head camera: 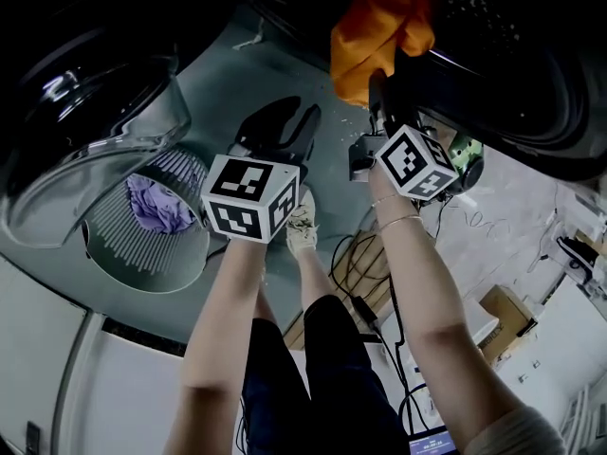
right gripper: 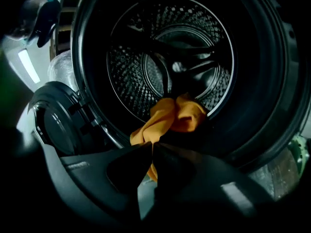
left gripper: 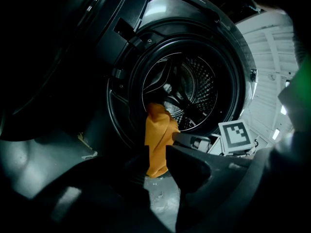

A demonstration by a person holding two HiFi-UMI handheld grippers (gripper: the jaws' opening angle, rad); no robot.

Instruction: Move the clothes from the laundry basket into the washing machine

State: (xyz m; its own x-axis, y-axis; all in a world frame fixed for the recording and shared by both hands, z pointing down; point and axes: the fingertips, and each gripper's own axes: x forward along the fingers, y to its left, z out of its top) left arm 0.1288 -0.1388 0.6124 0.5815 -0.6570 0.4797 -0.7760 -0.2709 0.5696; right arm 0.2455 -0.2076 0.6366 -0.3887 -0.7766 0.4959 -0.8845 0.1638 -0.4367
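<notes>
An orange cloth [head camera: 379, 31] [left gripper: 158, 140] [right gripper: 177, 115] hangs over the lower rim of the washing machine's open drum [right gripper: 170, 57] [left gripper: 184, 91]. My right gripper [head camera: 377, 88] [right gripper: 151, 147] is shut on the cloth's hanging part, which shows above and below the pinched tips. To its left, my left gripper [head camera: 285, 121] [left gripper: 155, 154] is open and empty, short of the drum mouth. The white slatted laundry basket [head camera: 142, 254] stands on the floor at lower left with a purple garment [head camera: 156, 205] in it.
The washer's glass door [head camera: 85, 112] [right gripper: 58, 120] is swung open to the left, above the basket. The person's legs and a shoe [head camera: 302, 226] are below the grippers. Cables [head camera: 356, 254] and cardboard boxes [head camera: 507, 316] lie on the floor to the right.
</notes>
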